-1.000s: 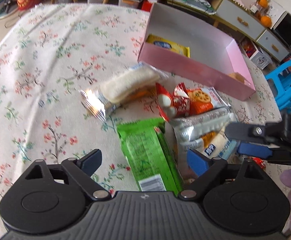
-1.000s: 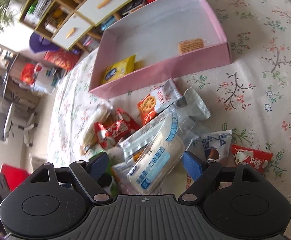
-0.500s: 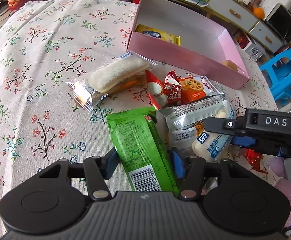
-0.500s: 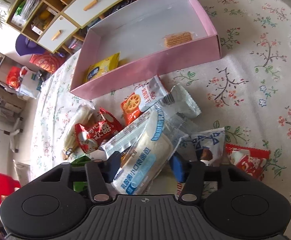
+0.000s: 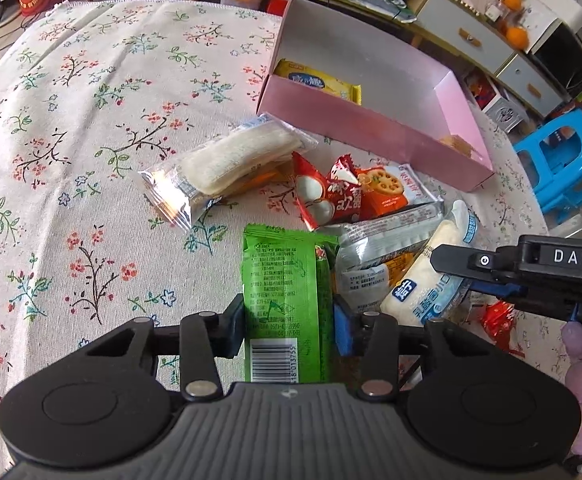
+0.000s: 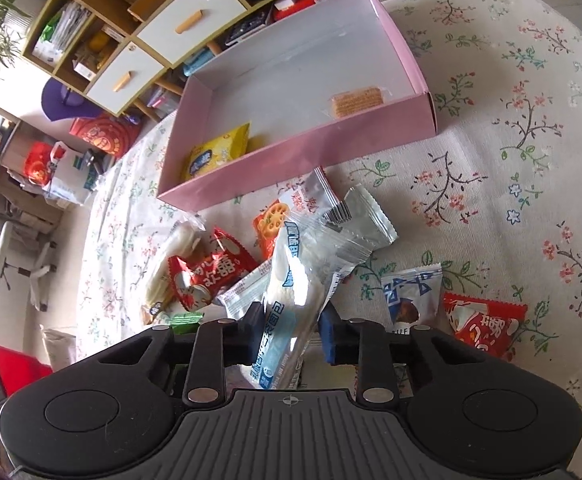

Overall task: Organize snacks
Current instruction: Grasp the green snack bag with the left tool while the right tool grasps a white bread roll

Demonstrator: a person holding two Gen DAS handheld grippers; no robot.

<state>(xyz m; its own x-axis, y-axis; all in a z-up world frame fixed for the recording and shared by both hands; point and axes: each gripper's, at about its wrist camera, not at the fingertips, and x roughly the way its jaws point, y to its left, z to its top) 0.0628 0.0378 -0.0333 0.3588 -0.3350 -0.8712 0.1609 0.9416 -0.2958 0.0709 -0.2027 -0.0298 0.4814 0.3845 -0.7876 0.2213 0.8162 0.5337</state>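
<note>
The floral tablecloth [image 5: 91,128] covers a round table in a crowded room, with shelves and drawers [image 6: 159,36] behind it and a blue plastic stool [image 5: 567,168] beside it. The pink box [image 5: 375,140] is your landmark: it sits open at the far side of the cloth, with a yellow packet [image 5: 317,82] in one end and a wrapped biscuit [image 6: 357,101] in the other.

Your left gripper [image 5: 289,326] points steeply down at the snack pile in front of the box. Its jaws have just been closing, and they now pinch the green packet [image 5: 287,280] at its barcode end, one pad on each side. Your right gripper [image 6: 291,330] also tilts down, just beside the left one. Its jaws have just been closing too, and they press on the blue-and-white bread pack [image 6: 291,300], whose far end rises toward the box.

Between the two grippers and the box lie the other snacks: a clear-wrapped sandwich cake [image 5: 231,160], a red packet [image 5: 323,196], an orange cracker packet [image 5: 387,190] and a silver wrapper [image 6: 361,220]. On the side of the pile away from the box, you can see a small blue-white sachet [image 6: 409,296] and another red packet [image 6: 483,322].
</note>
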